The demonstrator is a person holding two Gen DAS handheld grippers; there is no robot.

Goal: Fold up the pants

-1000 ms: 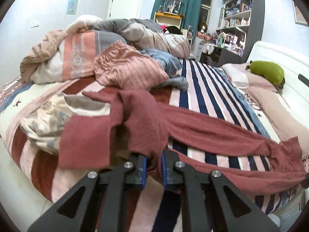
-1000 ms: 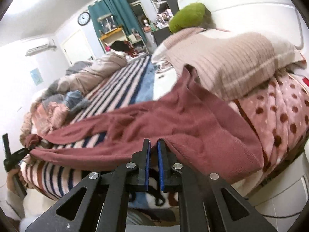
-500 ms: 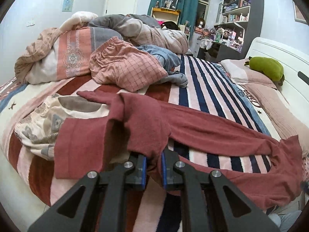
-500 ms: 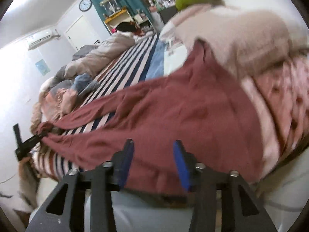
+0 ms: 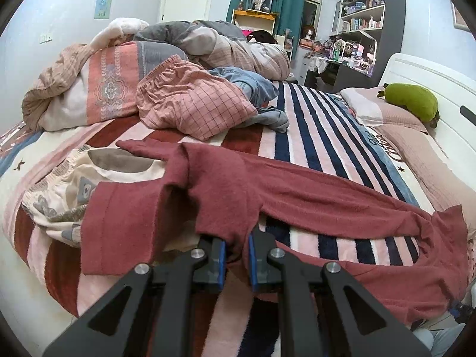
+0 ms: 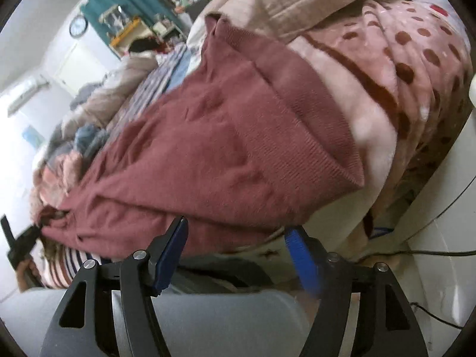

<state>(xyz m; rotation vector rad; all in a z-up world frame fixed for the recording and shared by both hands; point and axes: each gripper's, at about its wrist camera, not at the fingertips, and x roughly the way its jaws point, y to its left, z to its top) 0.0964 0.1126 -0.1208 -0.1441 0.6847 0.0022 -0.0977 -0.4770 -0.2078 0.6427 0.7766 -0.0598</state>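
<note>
The dusty-red knit pants (image 5: 297, 190) lie stretched across the near edge of the bed, on the striped blanket (image 5: 312, 125). One end is bunched at the left claw (image 5: 236, 251), whose blue pads (image 5: 220, 257) are clamped on a fold of the fabric. The waistband end rests toward the pillows (image 5: 395, 116), below the green plush toy (image 5: 412, 104). In the right wrist view, the right claw (image 6: 235, 255) stands apart (its jaws have just been opening), with nothing between the pads (image 6: 172, 250); the pants edge sits just above them and does not touch them. A cream patterned garment (image 5: 65, 190) lies partly under the pants at the left. A pink checked garment (image 5: 193, 104) and blue jeans (image 5: 253, 86) are heaped farther back.
</note>
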